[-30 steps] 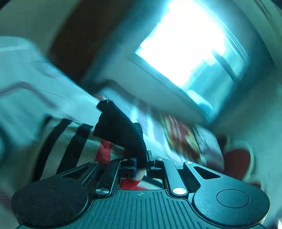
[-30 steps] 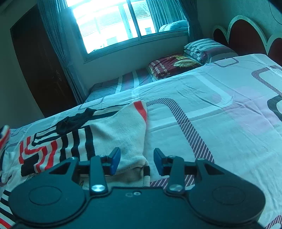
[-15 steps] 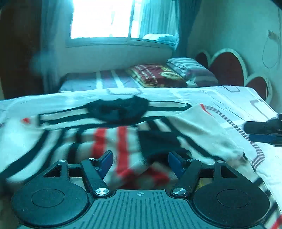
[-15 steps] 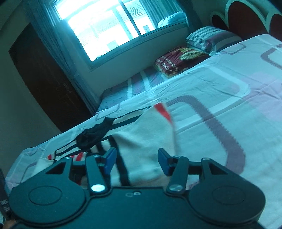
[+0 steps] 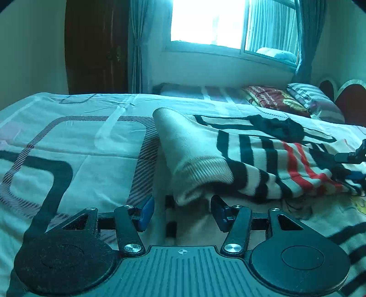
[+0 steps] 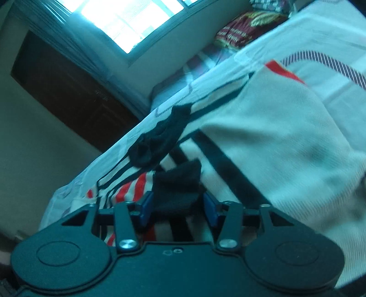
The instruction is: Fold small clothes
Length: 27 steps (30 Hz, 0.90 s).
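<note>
Your left tool (image 5: 181,211) has let go of the sweater (image 5: 251,164) and now hangs open just before its folded cuff. Your right tool (image 6: 176,206) is open around a black fold, which only its own view shows. The sweater lies on the bed (image 5: 80,146), pillows (image 5: 304,100) beyond.

A: Where does the left wrist camera sit?
B: Low over the bed (image 5: 68,141), level, looking past its gripper (image 5: 181,211) toward the far window (image 5: 205,20), with the striped sweater (image 5: 251,155) close ahead and to the right.
A: And the right one?
B: Tilted hard, very close over the same sweater (image 6: 274,128), also facing the window (image 6: 128,20). Both share the sweater, the window, the dark door (image 5: 96,50) and the red blanket (image 5: 272,98).
</note>
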Available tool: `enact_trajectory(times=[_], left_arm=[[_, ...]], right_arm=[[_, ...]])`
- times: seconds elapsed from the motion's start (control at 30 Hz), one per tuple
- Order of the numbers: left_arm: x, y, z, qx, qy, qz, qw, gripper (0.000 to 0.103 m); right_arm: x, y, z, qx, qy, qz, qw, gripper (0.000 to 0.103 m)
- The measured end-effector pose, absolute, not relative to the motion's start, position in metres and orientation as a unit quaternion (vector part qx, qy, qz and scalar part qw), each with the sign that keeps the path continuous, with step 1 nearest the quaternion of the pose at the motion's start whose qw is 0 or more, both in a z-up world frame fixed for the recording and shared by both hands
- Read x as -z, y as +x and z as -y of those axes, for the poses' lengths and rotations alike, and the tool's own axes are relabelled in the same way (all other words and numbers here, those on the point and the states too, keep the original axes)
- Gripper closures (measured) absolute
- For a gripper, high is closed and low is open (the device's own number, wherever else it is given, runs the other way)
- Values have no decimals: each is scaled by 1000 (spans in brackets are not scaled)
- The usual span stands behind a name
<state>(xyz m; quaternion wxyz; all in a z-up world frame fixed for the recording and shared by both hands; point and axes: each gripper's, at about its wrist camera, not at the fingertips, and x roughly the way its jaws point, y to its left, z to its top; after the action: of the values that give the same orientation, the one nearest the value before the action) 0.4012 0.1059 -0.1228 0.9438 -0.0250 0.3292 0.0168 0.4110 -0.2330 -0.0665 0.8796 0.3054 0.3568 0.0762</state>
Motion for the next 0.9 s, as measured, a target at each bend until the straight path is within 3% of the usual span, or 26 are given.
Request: enact_trajectory(times=[0.03,0.07,0.2,0.27,0.3,0.43,0.9], left_arm=[[127,410,-105,-17,-25,-333,943,48],[129,415,-106,-15,-23,-338,941,48],[127,427,-85,5,24,-332,943,48],[129,429,-86,5,28,-334,942,62],[126,425,-89,9,19,-334,942,63],[126,428,-92,18,-5,-333,943,70],[125,426,-92,24,1,-342,939,70]], right_arm=[[64,414,231,-70,291,-356,885,89],[61,416,229,-71,277,-354,891,96],[30,402,231,-82,214,-296,927,97],[16,394,247,-60,206,-268,939,97],[14,388,257,-51,208,-260,942,97],[38,388,274,-36,202,-315,927,97],[55,387,274,-16,189,-325,926,96]])
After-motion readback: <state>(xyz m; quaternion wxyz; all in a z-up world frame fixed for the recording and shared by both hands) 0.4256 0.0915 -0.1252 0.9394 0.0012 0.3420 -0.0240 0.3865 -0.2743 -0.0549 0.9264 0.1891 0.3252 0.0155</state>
